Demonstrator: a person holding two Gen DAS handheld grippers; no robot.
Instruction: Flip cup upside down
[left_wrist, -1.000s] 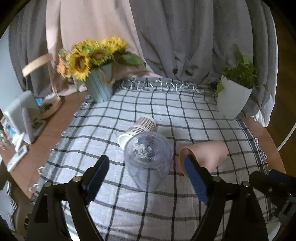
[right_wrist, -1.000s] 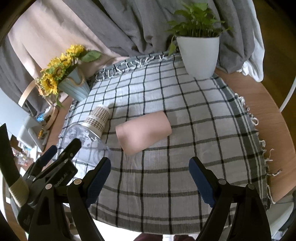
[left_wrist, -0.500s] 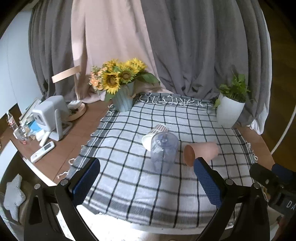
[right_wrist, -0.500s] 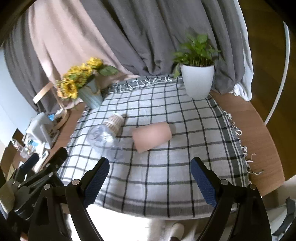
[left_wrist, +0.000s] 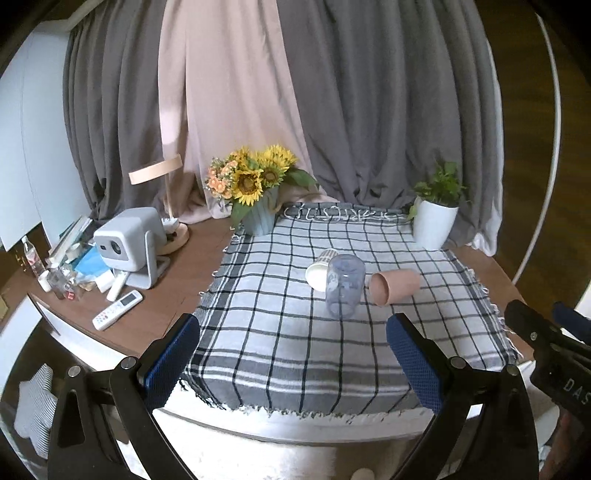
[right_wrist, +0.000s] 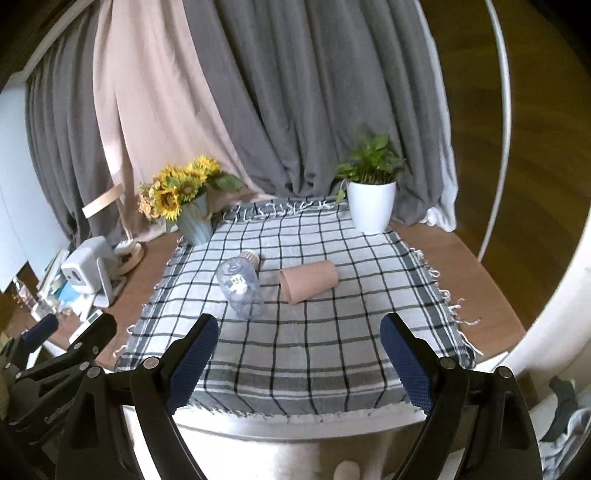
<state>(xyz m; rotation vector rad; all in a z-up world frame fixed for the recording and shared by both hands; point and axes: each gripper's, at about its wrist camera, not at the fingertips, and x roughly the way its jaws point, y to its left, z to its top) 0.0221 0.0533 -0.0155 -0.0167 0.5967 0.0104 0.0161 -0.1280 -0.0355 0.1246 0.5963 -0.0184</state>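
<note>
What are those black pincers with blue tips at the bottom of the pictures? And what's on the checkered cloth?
Those are grippers, big tongs that a person holds, one in each hand. Each carries a small camera looking out along its two fingers, so one picture comes from the left gripper and one from the right gripper. Both are open and hold nothing, and both sit back from the near edge of the table.

On the checkered cloth there are three cups. The clear cup stands upside down. The pink cup lies on its side. The paper cup lies on its side behind the clear one.

At the back stand sunflowers in a vase and a green plant in a white pot.
</note>
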